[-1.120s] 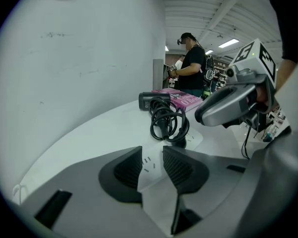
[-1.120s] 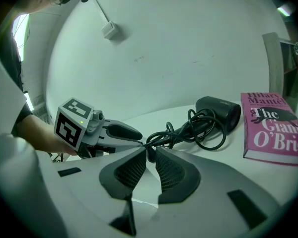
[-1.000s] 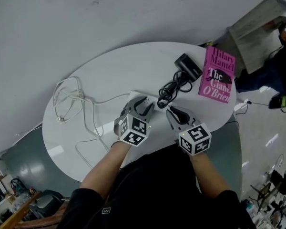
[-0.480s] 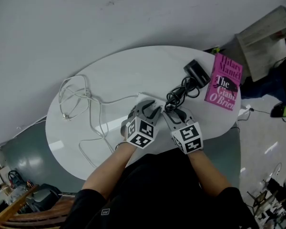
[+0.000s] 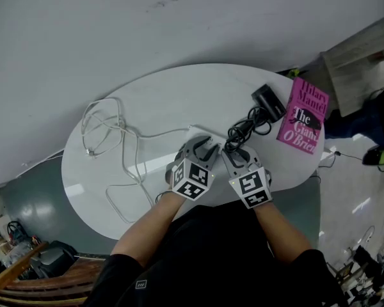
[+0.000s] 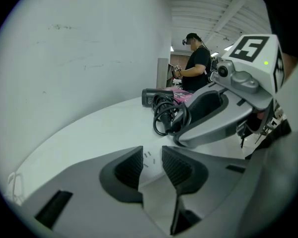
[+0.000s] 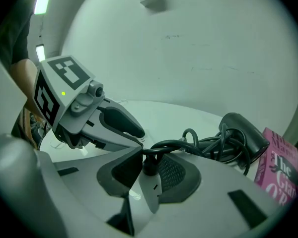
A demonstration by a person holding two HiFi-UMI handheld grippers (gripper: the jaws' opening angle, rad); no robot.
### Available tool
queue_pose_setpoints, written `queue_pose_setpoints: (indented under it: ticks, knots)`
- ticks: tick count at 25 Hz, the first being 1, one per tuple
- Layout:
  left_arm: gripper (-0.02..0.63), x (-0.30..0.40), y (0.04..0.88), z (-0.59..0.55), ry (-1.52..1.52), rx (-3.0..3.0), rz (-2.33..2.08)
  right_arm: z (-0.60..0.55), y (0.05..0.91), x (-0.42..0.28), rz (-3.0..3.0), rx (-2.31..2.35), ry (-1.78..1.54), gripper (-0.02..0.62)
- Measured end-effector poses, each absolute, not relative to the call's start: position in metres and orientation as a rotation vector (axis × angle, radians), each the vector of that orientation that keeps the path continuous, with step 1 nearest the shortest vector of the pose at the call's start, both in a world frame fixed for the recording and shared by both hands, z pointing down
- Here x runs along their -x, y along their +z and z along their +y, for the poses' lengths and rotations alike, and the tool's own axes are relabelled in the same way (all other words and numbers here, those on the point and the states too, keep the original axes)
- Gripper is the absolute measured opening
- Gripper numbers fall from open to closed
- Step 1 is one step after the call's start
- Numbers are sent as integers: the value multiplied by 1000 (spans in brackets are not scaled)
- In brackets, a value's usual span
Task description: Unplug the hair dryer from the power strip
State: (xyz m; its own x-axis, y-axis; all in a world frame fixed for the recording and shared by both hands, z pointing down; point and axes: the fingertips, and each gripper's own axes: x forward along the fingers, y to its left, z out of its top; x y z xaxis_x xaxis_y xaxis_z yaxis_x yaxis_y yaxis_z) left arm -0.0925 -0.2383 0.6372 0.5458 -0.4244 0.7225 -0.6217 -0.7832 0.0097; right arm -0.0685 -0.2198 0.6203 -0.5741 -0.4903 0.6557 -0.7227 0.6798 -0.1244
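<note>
A white power strip [image 5: 193,133] lies at the middle of the white oval table [image 5: 147,101]. My left gripper [image 5: 203,147] straddles its near end, and in the left gripper view the strip [image 6: 151,175] fills the gap between the pads of the left gripper [image 6: 152,155]. A black plug [image 7: 149,166] stands in the strip. It is between the closing jaws of my right gripper [image 7: 150,157], against one pad, with a gap to the other. Its coiled black cord [image 5: 246,128] runs to the black hair dryer [image 5: 269,101]. The right gripper [image 5: 235,153] is close beside the left.
A pink book [image 5: 303,115] lies at the table's right edge, beside the hair dryer. The strip's white cable [image 5: 109,133] loops over the table's left half. A person [image 6: 196,66] stands beyond the table. The wall runs close behind it.
My right gripper has moved in beside the left one and rolled, so its jaws now stand around the plug. The left gripper has stayed on the power strip.
</note>
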Motion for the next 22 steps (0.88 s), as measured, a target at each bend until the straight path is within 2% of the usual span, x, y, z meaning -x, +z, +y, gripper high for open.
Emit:
queue_pose_setpoints:
  ticks: [3, 22]
  knots:
    - [127, 93, 638, -239, 1062, -2518, -870, -223, 617, 70, -2328, -921, 580, 84]
    - [127, 93, 638, -237, 1055, -2520, -876, -223, 607, 63, -2366, -938, 759, 73]
